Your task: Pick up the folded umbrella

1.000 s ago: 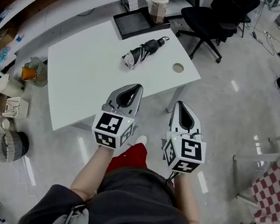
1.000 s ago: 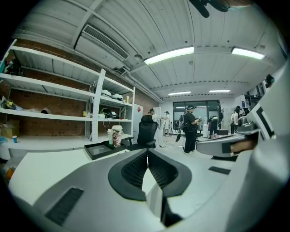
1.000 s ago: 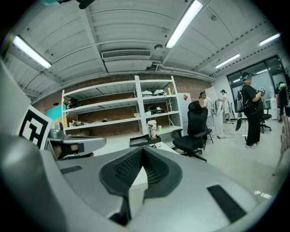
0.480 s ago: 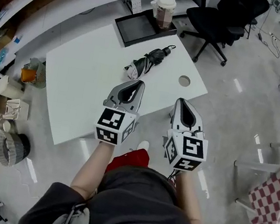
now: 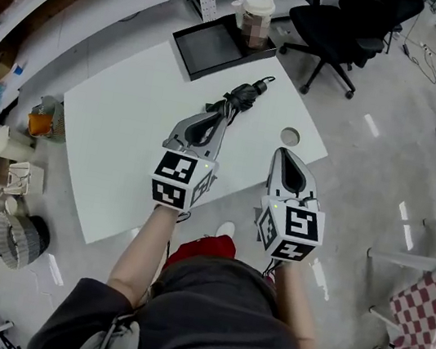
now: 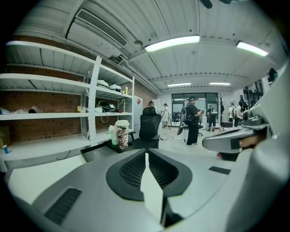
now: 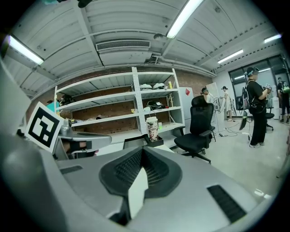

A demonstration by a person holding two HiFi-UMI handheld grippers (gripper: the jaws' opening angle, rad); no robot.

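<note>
On counter, umbrella lies 7-to-1 o'clock, near end just at 1 o'clock of left tongs; right tongs farther off. Both pressed together, empty.

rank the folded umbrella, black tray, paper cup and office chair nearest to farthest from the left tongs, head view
1. folded umbrella, on the table just ahead of the left tongs.
2. black tray, at the table's far edge.
3. paper cup, at the tray's right end.
4. office chair, beyond the table, upper right.
</note>
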